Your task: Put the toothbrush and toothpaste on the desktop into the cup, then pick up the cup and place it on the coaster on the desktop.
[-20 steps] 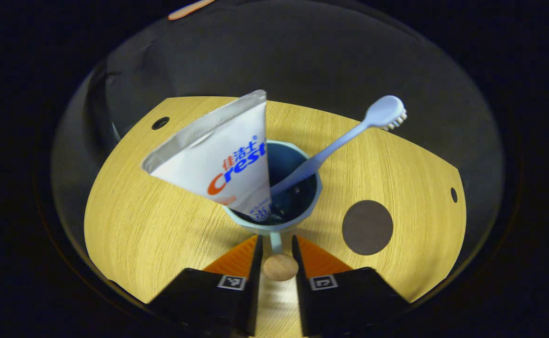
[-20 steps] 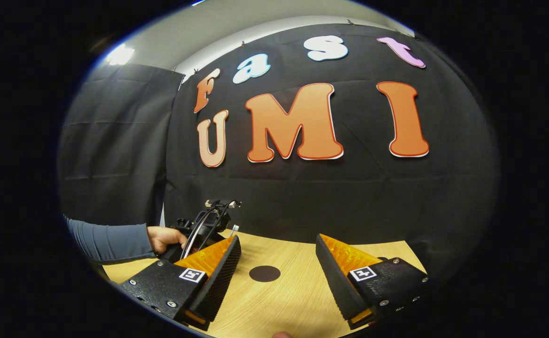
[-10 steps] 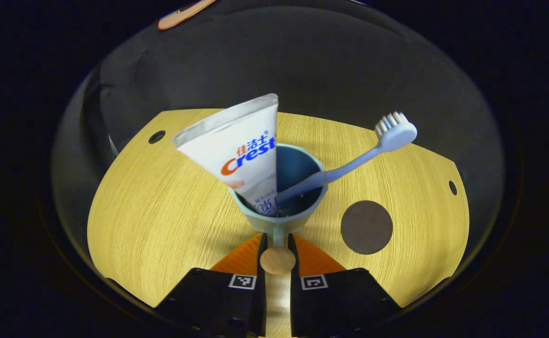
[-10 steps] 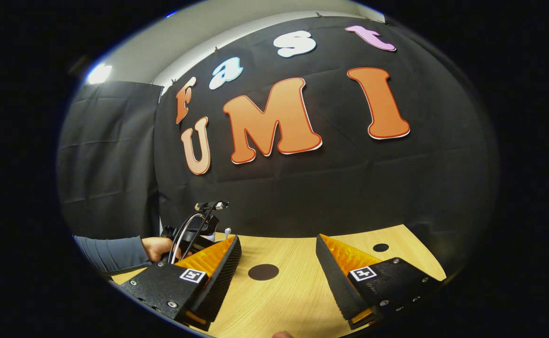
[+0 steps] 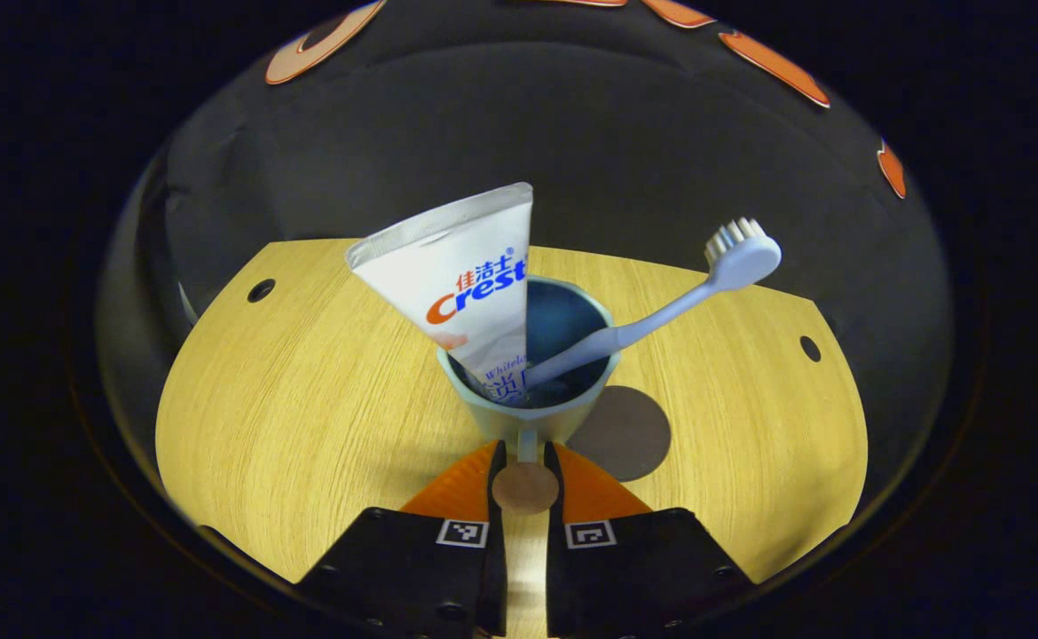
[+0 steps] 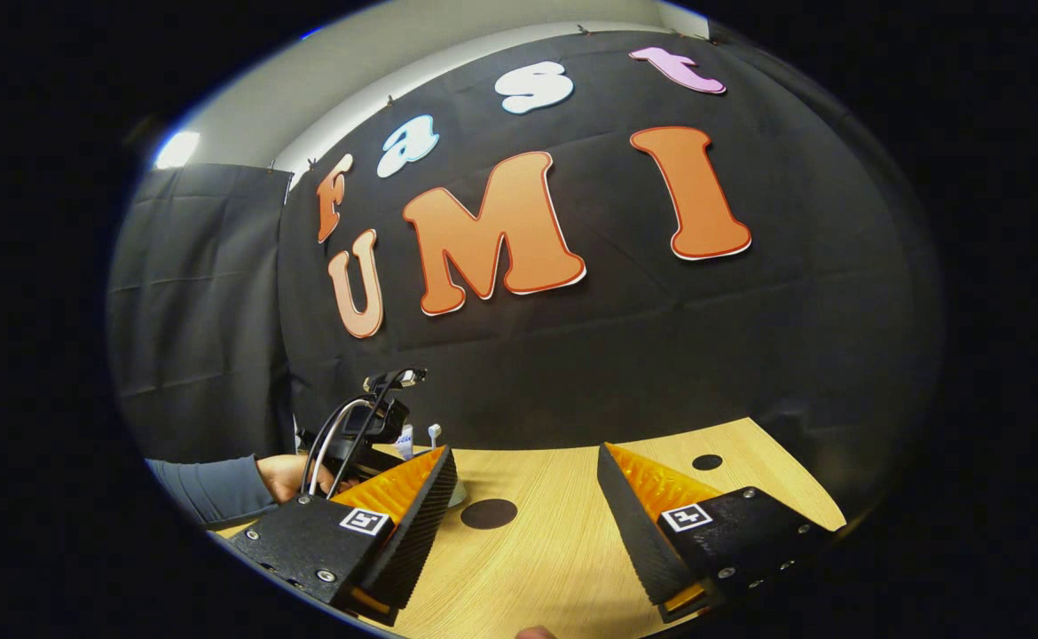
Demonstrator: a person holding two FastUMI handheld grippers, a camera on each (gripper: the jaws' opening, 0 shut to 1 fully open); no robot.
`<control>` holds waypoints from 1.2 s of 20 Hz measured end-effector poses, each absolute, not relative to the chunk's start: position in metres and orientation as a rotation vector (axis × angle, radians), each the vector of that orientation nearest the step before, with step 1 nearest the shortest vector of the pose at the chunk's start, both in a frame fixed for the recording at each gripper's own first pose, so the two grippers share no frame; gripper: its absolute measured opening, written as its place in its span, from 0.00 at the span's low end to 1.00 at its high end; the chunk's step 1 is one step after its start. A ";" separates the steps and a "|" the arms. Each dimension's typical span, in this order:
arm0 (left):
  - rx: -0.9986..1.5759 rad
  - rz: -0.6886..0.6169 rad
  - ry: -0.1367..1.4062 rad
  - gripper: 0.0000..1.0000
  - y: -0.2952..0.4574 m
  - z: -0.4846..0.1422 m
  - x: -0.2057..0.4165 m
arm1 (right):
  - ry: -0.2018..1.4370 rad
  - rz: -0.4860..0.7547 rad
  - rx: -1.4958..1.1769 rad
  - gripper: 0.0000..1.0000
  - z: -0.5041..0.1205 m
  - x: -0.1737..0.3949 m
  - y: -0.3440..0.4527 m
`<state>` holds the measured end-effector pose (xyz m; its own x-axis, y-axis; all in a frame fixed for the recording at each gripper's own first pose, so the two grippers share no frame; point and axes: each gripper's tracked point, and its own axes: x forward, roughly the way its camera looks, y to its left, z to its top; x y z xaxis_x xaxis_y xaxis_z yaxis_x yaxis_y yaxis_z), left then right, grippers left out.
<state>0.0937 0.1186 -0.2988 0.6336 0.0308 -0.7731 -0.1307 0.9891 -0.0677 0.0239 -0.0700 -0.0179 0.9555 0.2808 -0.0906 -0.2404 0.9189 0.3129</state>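
1. The left gripper (image 5: 524, 457) is closed down on the cup's handle (image 5: 525, 446), both fingers pinching the thin stem just above its round wooden knob (image 5: 525, 487). The hold looks narrow, so the wrist should be kept level; any roll would let the cup swing about the handle.

2. The cup (image 5: 528, 390) hangs straight ahead of the fingers, apparently lifted clear of the desktop (image 5: 306, 426), though whether its base is fully off the wood cannot be told for certain. Its right lower edge overlaps the dark coaster (image 5: 625, 435) in the left gripper view.

3. Inside the cup the toothpaste (image 5: 466, 293) stands cap-down and leans left, and the toothbrush (image 5: 661, 306) leans right with its head well outside the rim. Both are top-heavy; a smooth, slow carry is advisable so that neither tips out.

4. The step in hand, by my judgement, is the carry to the coaster: shift the cup right until its base sits centred over the disc, lower it straight down, and release only once the base rests flat.

5. The right gripper (image 6: 528, 497) hovers idle above the desktop, its fingers spread wide with nothing between them, the coaster (image 6: 489, 513) beyond them. It should keep clear of the coaster while the cup comes in.
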 end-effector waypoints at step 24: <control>0.129 -0.029 0.528 1.00 0.128 -0.194 0.049 | 0.089 0.198 0.151 0.96 0.017 -0.016 -0.045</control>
<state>0.0493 0.1282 -0.1939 0.8634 0.0058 -0.5045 0.0609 0.9914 0.1156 -0.0162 -0.0453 0.0166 0.9766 0.2024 -0.0730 -0.1891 0.9691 0.1583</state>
